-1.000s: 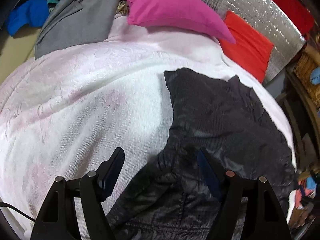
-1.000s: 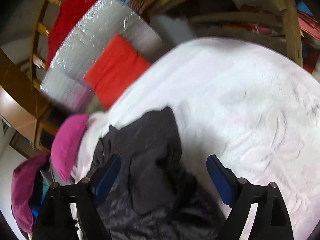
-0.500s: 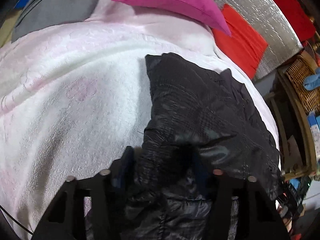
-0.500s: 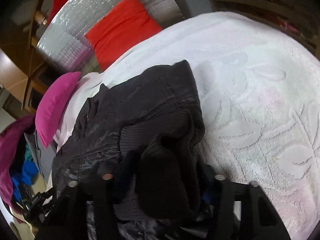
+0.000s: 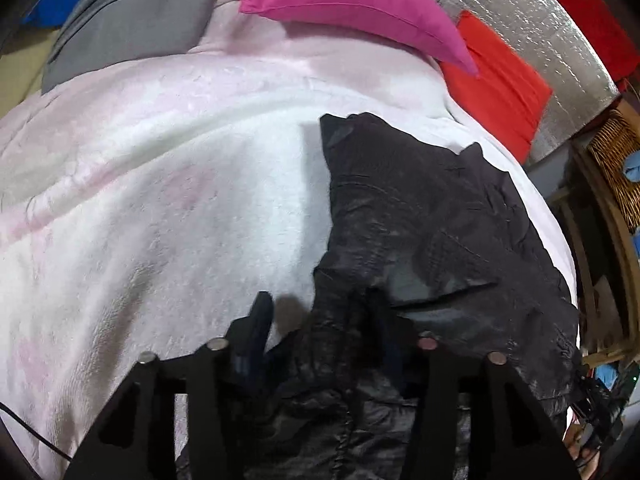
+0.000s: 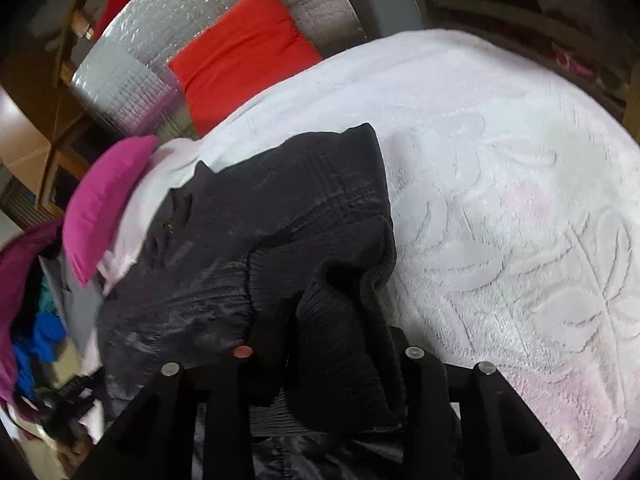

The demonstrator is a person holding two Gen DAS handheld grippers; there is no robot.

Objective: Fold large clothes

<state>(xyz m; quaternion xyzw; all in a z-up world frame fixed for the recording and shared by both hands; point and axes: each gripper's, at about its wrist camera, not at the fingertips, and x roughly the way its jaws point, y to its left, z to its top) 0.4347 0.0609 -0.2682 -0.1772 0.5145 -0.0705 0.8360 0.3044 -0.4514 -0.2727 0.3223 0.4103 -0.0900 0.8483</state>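
Item: black quilted jacket (image 5: 420, 216), shiny shell with ribbed knit trim, spread on white-and-pink embossed blanket (image 5: 160, 208). Fills left wrist view from 12 to 5 o'clock of centre, reaching down to 6 between the tongs. Fills right wrist view from centre toward 9 and 6 o'clock.

Left gripper (image 5: 320, 320): pressed together on a bunched fold of jacket edge at 6 o'clock. Fabric wedged between the fingers, left finger (image 5: 256, 320) partly bare against the blanket, right one buried in cloth. Probable reason for the low edge hold: control of one side of the garment for lifting it over.

Right gripper (image 6: 336, 344): pinching a thick roll of ribbed knit, apparently hem or cuff, at 6 o'clock. Fingertips hidden under the cloth. Probable reason: matching hold on the opposite side, so both edges travel together.

Stage, as judged: grasp secured on both sides, fold itself not yet made. Body of jacket lying rumpled, far corner at 12 o'clock flat on blanket.

Handling note: slippery shell likely to slide out of a shallow pinch; knit roll bulkier and surer.

Surroundings, left wrist view: magenta pillow (image 5: 352, 4) at 12 o'clock, red cushion (image 5: 496, 92) at 2, silver foil sheet (image 5: 532, 24) behind it, grey garment (image 5: 136, 20) at 11, wicker basket (image 5: 616, 168) at 3.
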